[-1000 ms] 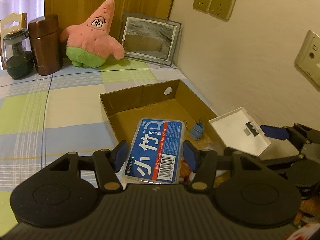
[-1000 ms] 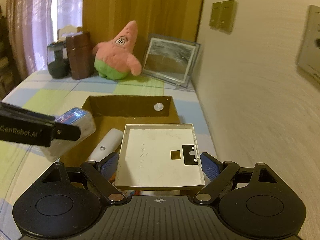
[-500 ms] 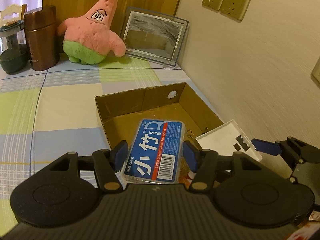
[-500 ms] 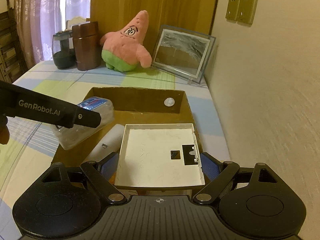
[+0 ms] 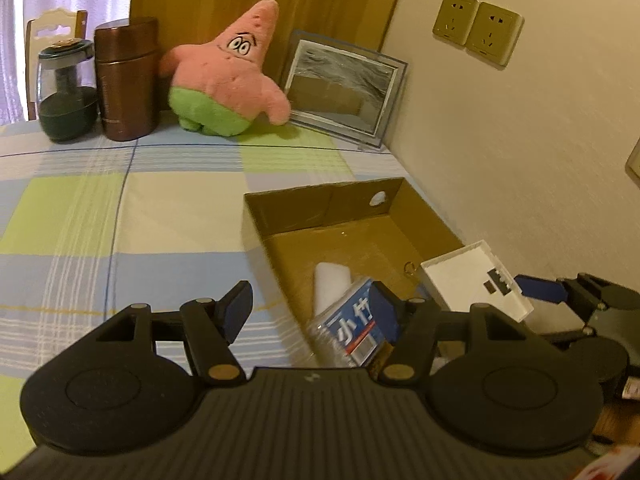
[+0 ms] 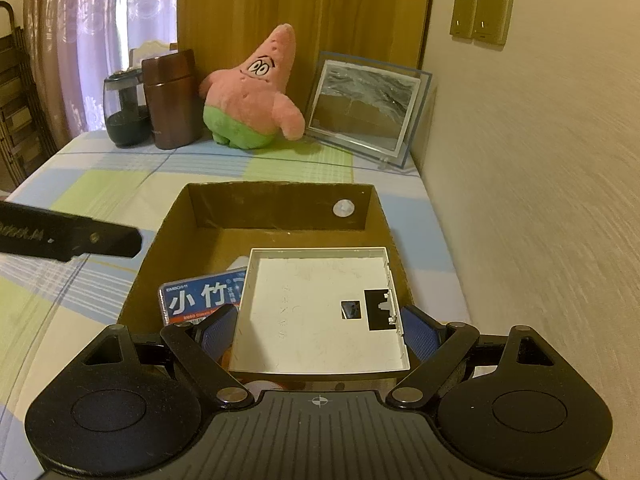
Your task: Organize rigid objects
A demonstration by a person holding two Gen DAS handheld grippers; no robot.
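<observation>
My left gripper (image 5: 310,306) is open and empty, over the left wall of the open cardboard box (image 5: 316,208). The blue-labelled clear floss-pick case (image 5: 354,326) lies tilted inside the box, against a white object (image 5: 330,284). It also shows in the right wrist view (image 6: 200,296), in the box (image 6: 280,216). My right gripper (image 6: 318,326) is shut on a white square plastic cover (image 6: 320,312), held flat above the near end of the box. The cover also shows in the left wrist view (image 5: 472,276). The left gripper's finger (image 6: 80,236) shows in the right wrist view.
On the checked tablecloth (image 5: 120,220) at the back stand a dark glass jar (image 5: 66,92), a brown canister (image 5: 126,80), a pink star plush (image 5: 228,76) and a picture frame (image 5: 344,84). The wall (image 5: 520,140) runs close along the right of the box.
My left gripper opened and let go of the floss-pick case, which dropped into the box. The left gripper moved left. The right gripper still holds the white cover.
</observation>
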